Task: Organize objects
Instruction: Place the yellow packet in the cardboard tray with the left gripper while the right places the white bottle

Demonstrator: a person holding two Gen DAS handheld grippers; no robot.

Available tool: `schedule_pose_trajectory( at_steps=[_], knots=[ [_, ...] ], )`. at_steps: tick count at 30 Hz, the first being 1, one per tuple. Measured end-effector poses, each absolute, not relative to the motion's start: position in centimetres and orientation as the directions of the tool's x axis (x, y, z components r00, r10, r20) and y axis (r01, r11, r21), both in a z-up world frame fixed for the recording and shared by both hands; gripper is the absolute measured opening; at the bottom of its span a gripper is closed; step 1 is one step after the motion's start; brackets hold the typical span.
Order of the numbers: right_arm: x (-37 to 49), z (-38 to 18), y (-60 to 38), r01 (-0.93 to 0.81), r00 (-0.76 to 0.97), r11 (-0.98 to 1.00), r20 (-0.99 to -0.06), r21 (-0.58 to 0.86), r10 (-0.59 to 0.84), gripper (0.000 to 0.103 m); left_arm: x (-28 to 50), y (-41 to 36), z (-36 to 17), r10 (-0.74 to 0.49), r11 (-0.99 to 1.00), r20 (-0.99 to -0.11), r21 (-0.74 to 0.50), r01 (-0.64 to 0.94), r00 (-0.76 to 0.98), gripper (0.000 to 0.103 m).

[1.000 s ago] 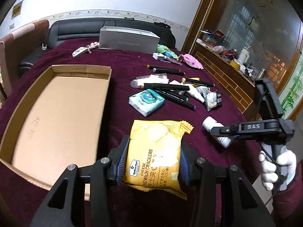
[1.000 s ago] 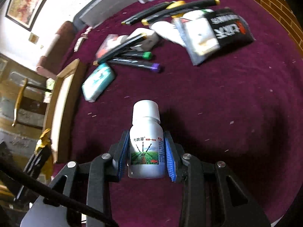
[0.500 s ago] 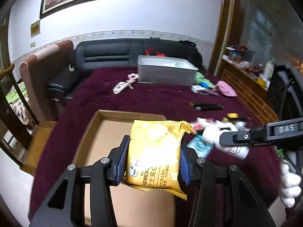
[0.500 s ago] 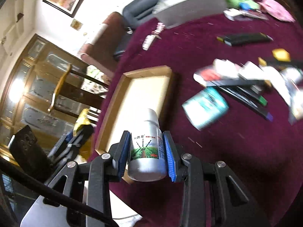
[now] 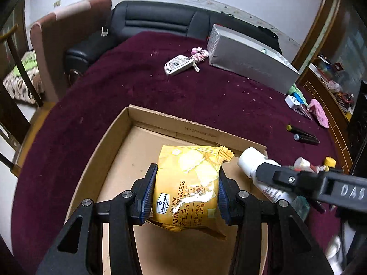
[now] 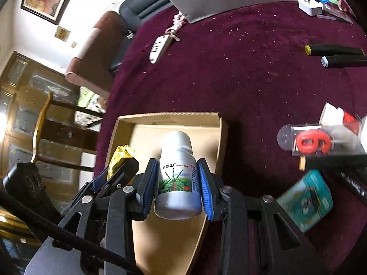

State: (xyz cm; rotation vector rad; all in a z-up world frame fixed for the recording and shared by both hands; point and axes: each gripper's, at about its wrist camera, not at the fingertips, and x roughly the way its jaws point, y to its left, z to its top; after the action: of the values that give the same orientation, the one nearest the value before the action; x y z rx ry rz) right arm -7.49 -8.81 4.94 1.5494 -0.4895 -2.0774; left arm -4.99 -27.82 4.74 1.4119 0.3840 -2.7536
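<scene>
My left gripper (image 5: 184, 191) is shut on a yellow cheese cracker packet (image 5: 188, 183) and holds it over the open cardboard box (image 5: 110, 142). My right gripper (image 6: 177, 178) is shut on a white bottle (image 6: 176, 171) with a green label, over the same box (image 6: 169, 116) near its right wall. The bottle (image 5: 254, 162) and right gripper also show at the right of the left wrist view. The left gripper with the packet (image 6: 120, 158) shows at the left of the right wrist view.
On the maroon tablecloth (image 5: 160, 87) lie a key fob (image 5: 179, 64), a grey box (image 5: 250, 61), black markers (image 6: 335, 53), a teal packet (image 6: 307, 197), a clear case with a red item (image 6: 314, 141) and a white charger (image 6: 309, 5). Sofa and chairs stand behind.
Both grippers have moved left from the clutter to above the cardboard box, each still holding its object. The views have tilted down toward the box.
</scene>
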Motion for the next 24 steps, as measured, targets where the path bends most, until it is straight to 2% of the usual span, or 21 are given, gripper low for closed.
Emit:
schedule_pose_trajectory(
  at_steps=[13, 24],
  knots=[
    [-8.3, 4.2, -10.4, 0.217, -0.334, -0.885, -0.820, 0.412, -0.464, 0.033, -7.6, -27.6, 1.9, 0.131, -0.951, -0.816, -0.264, 0.161, -0.564, 0.041],
    [-7.8, 5.6, -9.8, 0.230, -0.397, -0.888, -0.794, 0.399, -0.460, 0.036, -6.8, -28.1, 2.5, 0.157, -0.924, -0.805, -0.324, 0.203, -0.572, 0.044]
  ],
)
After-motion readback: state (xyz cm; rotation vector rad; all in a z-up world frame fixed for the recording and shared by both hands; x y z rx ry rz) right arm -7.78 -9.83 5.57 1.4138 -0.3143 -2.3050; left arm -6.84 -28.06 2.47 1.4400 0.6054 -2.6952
